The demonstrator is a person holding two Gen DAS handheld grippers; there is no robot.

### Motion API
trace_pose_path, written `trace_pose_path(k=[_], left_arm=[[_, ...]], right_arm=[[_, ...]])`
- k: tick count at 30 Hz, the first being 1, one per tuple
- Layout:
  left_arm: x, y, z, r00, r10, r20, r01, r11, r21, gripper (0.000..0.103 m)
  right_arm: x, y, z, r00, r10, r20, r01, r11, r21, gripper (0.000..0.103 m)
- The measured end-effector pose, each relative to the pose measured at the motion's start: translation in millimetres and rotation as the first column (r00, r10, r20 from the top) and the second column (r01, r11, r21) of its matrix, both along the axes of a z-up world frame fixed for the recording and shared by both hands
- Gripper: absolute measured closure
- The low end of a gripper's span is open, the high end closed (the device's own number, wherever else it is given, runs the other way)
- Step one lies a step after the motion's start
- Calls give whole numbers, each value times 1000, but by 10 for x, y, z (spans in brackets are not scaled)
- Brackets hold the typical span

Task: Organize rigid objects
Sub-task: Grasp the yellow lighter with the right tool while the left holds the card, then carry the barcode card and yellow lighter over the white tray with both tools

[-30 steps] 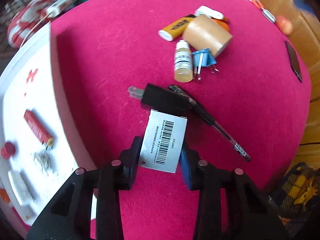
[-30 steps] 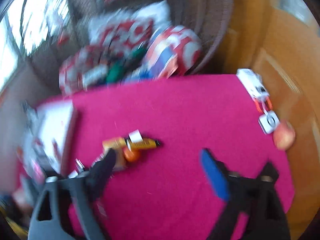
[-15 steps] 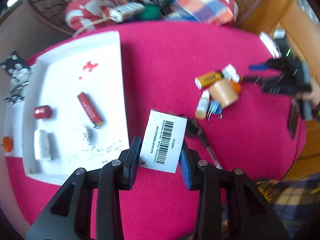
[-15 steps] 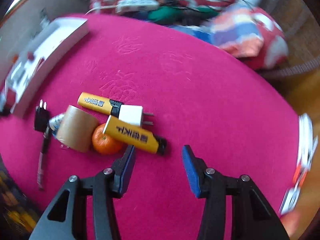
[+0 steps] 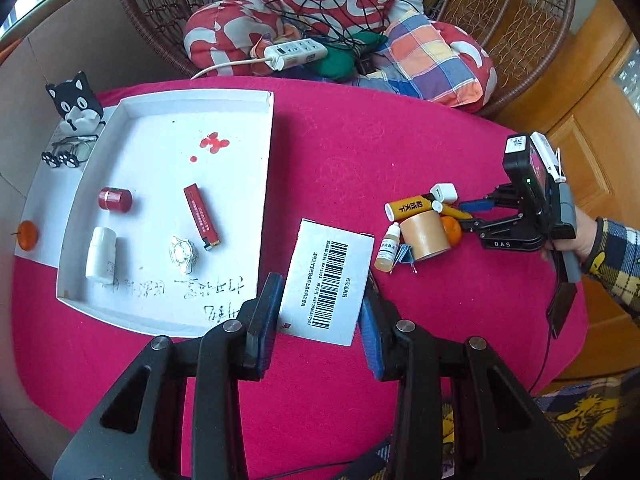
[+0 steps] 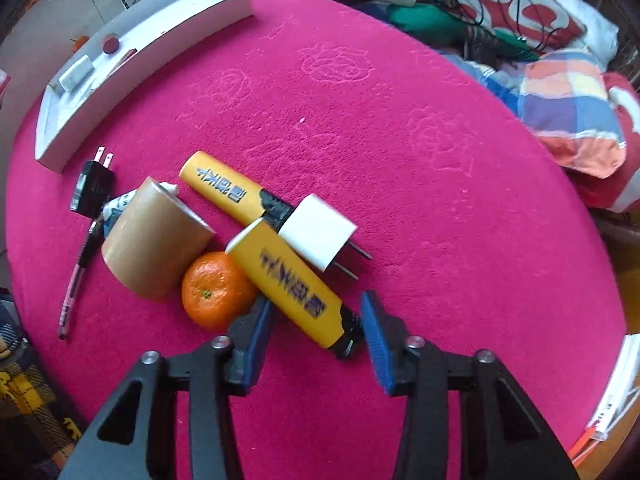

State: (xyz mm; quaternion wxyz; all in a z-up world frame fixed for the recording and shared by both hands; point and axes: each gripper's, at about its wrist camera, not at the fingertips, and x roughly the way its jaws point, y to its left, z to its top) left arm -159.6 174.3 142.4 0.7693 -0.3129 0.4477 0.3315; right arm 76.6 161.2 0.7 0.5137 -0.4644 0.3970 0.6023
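My left gripper (image 5: 320, 308) is shut on a white barcode box (image 5: 328, 280) and holds it above the pink table, just right of the white tray (image 5: 264, 184). The tray holds a red lighter (image 5: 201, 217), a red cap (image 5: 115, 199) and a white bottle (image 5: 101, 255). My right gripper (image 6: 316, 320) is open, its jaws on either side of the near yellow lighter (image 6: 286, 276). A second yellow lighter (image 6: 224, 190), a white plug (image 6: 318, 232), an orange (image 6: 214, 290) and a brown tape roll (image 6: 154, 236) lie bunched together.
A black plug (image 6: 92, 184) and a pen (image 6: 76, 276) lie left of the pile. A small dropper bottle (image 5: 388, 248) and blue clip (image 5: 406, 254) sit by the tape. Cushions and a power strip (image 5: 296, 52) lie behind the table. An orange (image 5: 28, 234) sits left of the tray.
My left gripper has lifted the box up and back, away from the black plug, bringing the tray into view. My right gripper has moved in over the pile around the near yellow lighter.
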Motion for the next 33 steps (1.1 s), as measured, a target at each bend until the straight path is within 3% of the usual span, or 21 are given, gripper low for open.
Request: trace_pose_path(k=[1,3,5,10,14,17,19,22,25,29,33], left_arm=[[17,1,28,1000,-3,3,3,1000,8,67],[47,19,72,1000,-7,8,7,1000,20,67],[83,42,123,1000,-14,13,13,999,32,67],[151,91,301,998,-44,41,42,997,69,67],[180,165,455,995,-55,82,48,995,85,67],[187,195,588,991,-62,116,49,992,113,67],[186,211,684,990,-59,126,42,990,138,67],[167,256,858,989,-48,137,22,983,181,67],[132,336,1031,987,-45,151,10,975,224,67],[83,477,1166,986,-41,160,-2,966,258,67],[-19,592,1201,983,-39,177,-10,964,267,67]], right_arm=[[5,-8,2,1000,-6,-10,6,1000,5,70],[32,-42,22,997,-36,-75,36,999,-4,86],[30,-111,56,993,-62,-98,62,998,0,91],[103,-381,296,969,-172,-178,186,981,63,92],[218,-550,469,922,-271,-276,309,946,103,92],[257,-697,662,864,-343,-369,412,902,126,92],[256,-809,893,833,-357,-422,461,870,174,92],[226,-882,1300,812,-345,-471,503,823,265,92],[174,-951,1713,804,-323,-500,534,763,365,92],[53,-959,2228,816,-280,-505,535,695,480,92],[-149,-926,2559,832,-221,-509,510,667,543,92]])
